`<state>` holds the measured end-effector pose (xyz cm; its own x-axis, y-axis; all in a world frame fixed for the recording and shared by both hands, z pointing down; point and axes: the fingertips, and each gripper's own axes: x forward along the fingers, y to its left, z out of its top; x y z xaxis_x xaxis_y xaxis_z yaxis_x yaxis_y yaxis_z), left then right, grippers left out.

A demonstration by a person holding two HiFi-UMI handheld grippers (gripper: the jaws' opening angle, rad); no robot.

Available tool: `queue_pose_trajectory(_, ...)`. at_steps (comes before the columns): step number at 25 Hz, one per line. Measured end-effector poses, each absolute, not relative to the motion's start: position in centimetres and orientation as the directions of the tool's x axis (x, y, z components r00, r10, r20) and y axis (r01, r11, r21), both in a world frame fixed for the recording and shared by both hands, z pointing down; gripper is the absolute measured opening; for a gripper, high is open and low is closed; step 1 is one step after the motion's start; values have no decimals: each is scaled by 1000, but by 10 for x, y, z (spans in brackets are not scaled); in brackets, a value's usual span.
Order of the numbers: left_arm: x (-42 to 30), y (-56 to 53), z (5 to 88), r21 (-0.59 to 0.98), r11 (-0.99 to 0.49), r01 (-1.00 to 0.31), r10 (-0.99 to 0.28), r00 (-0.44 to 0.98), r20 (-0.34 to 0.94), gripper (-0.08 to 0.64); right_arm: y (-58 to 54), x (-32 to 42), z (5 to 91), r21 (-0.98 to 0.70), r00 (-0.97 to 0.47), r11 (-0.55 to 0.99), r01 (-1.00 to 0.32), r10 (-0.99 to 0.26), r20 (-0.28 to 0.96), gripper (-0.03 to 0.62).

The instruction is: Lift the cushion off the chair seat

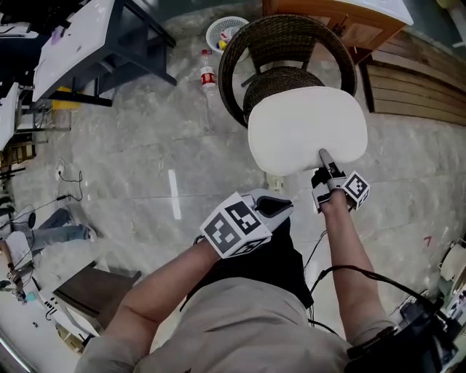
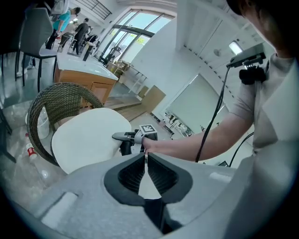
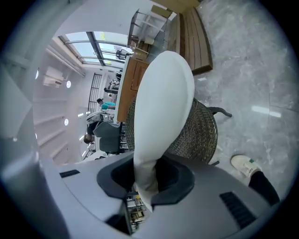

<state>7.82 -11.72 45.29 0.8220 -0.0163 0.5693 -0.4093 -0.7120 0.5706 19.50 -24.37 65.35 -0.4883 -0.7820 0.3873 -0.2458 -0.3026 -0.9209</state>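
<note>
The white round cushion (image 1: 306, 127) hangs in the air above the dark wicker chair (image 1: 284, 40), clear of its seat (image 1: 280, 79). My right gripper (image 1: 324, 162) is shut on the cushion's near edge; in the right gripper view the cushion (image 3: 163, 98) rises from between the jaws (image 3: 145, 179), with the chair (image 3: 198, 130) behind it. My left gripper (image 1: 280, 206) is below the cushion's near-left edge, apart from it. Its jaws (image 2: 145, 161) are shut with nothing between them. The left gripper view shows the cushion (image 2: 86, 137), the chair (image 2: 56, 102) and the right gripper (image 2: 128, 137).
A white basket (image 1: 226, 33) and a plastic bottle (image 1: 207, 75) are on the floor left of the chair. A wooden cabinet (image 1: 349, 22) and wooden slats (image 1: 415, 80) are behind and to the right. A dark-framed table (image 1: 95, 44) stands at the far left.
</note>
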Motion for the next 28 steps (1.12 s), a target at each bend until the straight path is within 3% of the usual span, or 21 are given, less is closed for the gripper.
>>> queue_pose_trajectory(14,44,-35,358,499,-793,-350,-29,839,543,9,-122,196,494,-940,-469,-232,-249,-821,327,91)
queue_pose_trajectory(28,13,27,322,463,-821,-335,-52,850,524,9,12,208,425,-934,-413,-227,-275,-850,328,91)
